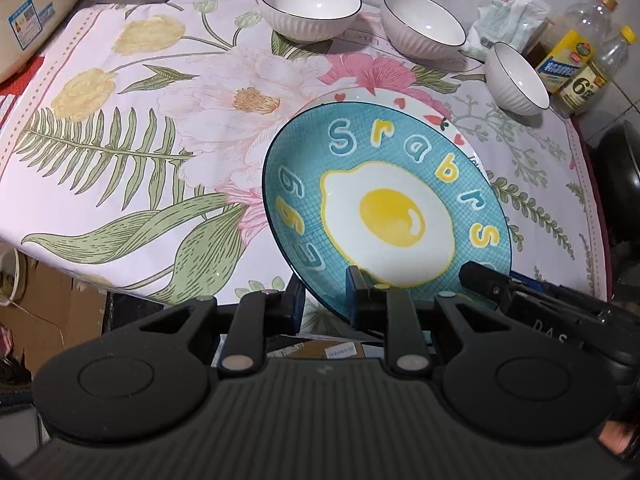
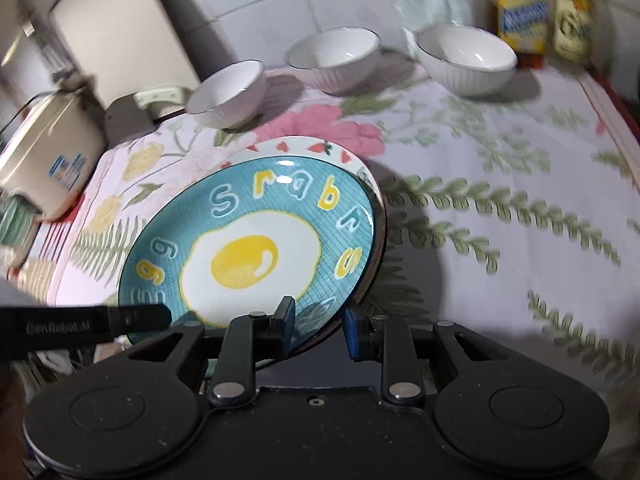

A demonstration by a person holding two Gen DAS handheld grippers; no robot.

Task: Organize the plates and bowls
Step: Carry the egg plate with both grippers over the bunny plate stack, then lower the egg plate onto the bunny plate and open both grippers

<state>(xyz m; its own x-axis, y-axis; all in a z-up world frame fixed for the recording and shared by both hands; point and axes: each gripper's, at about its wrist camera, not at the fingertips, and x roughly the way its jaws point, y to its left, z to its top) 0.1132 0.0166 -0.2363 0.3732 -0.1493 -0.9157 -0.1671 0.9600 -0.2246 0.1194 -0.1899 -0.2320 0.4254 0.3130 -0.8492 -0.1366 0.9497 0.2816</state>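
Both black two-finger grippers, left (image 1: 325, 294) and right (image 2: 318, 326), clamp the near rim of the tilted teal glazed fried-egg plate (image 1: 384, 208) above a white strawberry-rimmed plate (image 2: 304, 146) on the floral tablecloth (image 1: 132, 128), where uneven lowering could chip either.

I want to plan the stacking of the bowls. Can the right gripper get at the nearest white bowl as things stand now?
Probably not yet. The right gripper has its fingers around the rim of the blue egg plate, so it is occupied. The path over the tablecloth to the bowl looks free otherwise.
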